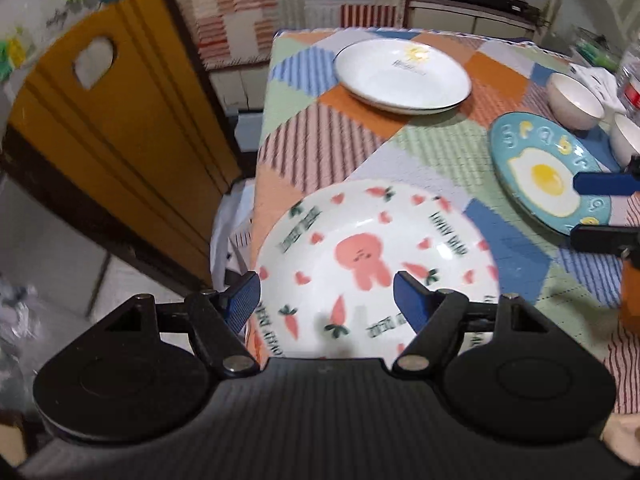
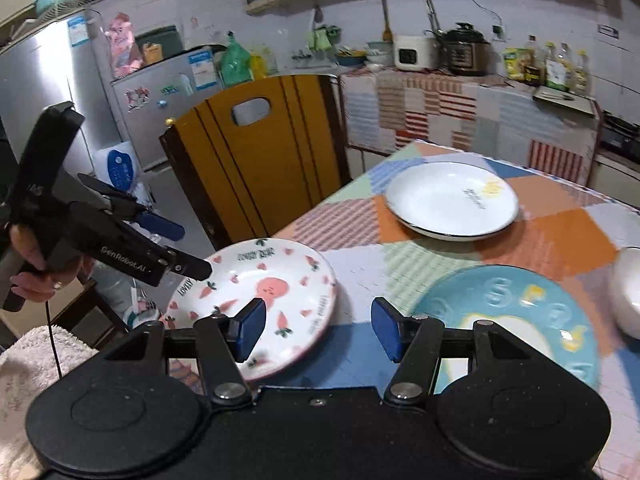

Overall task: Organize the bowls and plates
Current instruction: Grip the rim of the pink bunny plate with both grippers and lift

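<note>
Low in the frame, my left gripper (image 1: 326, 294) hangs wide open over the bunny plate (image 1: 376, 256), holding nothing. My right gripper (image 2: 318, 326) gapes empty too, between that plate and the egg plate (image 2: 520, 320).

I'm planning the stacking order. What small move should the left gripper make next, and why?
Probably ease the left gripper down and forward to pinch the near rim of the carrot plate. Its jaws are open and empty above that rim, and the plate overhangs the table edge, so the rim looks easy to grip.
</note>
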A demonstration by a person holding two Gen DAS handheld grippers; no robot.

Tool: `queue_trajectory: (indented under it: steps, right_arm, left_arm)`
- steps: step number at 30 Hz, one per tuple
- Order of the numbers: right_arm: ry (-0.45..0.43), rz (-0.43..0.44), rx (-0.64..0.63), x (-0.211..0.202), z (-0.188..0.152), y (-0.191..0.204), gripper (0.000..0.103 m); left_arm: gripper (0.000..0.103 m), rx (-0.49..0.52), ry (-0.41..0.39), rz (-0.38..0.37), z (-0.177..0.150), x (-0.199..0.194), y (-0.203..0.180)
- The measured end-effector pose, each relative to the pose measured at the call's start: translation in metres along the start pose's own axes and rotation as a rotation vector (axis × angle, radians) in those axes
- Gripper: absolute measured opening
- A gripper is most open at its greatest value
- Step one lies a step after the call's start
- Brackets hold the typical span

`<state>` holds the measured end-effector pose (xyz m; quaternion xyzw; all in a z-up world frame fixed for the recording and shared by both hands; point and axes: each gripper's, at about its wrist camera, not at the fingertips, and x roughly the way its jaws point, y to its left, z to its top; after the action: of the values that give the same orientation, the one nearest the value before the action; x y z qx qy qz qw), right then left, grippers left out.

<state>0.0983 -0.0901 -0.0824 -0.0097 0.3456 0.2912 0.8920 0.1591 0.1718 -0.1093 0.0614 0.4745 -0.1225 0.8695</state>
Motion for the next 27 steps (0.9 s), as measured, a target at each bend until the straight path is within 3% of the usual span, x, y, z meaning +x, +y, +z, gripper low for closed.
queue_trajectory:
  steps: [2, 8, 12, 16, 19, 25, 27]
  right_arm:
    - [-0.007, -0.003, 0.002, 0.015, -0.005, 0.004, 0.064]
    - [0.095, -0.015, 0.067, 0.051, -0.019, 0.004, 0.064]
    - [0.148, -0.001, 0.145, 0.067, -0.027, 0.002, 0.063]
    - [0.187, 0.007, 0.220, 0.083, -0.036, -0.001, 0.059]
    - [0.196, 0.024, 0.273, 0.092, -0.041, -0.002, 0.052]
    - [0.187, 0.027, 0.316, 0.103, -0.040, 0.000, 0.023]
    - [0.179, 0.022, 0.298, 0.104, -0.041, 0.004, 0.023]
  left_arm:
    - [0.071, -0.033, 0.010, -0.024, -0.005, 0.012, 0.014]
    - [0.061, -0.050, 0.077, -0.004, -0.026, 0.044, 0.036]
    - [0.041, -0.035, 0.083, 0.013, -0.035, 0.051, 0.039]
    - [0.024, -0.090, 0.063, -0.044, -0.037, 0.051, 0.046]
    - [0.027, -0.116, 0.069, -0.061, -0.037, 0.054, 0.045]
    - [0.029, -0.140, 0.059, -0.076, -0.039, 0.057, 0.044]
    - [0.029, -0.146, 0.047, -0.065, -0.041, 0.056, 0.042]
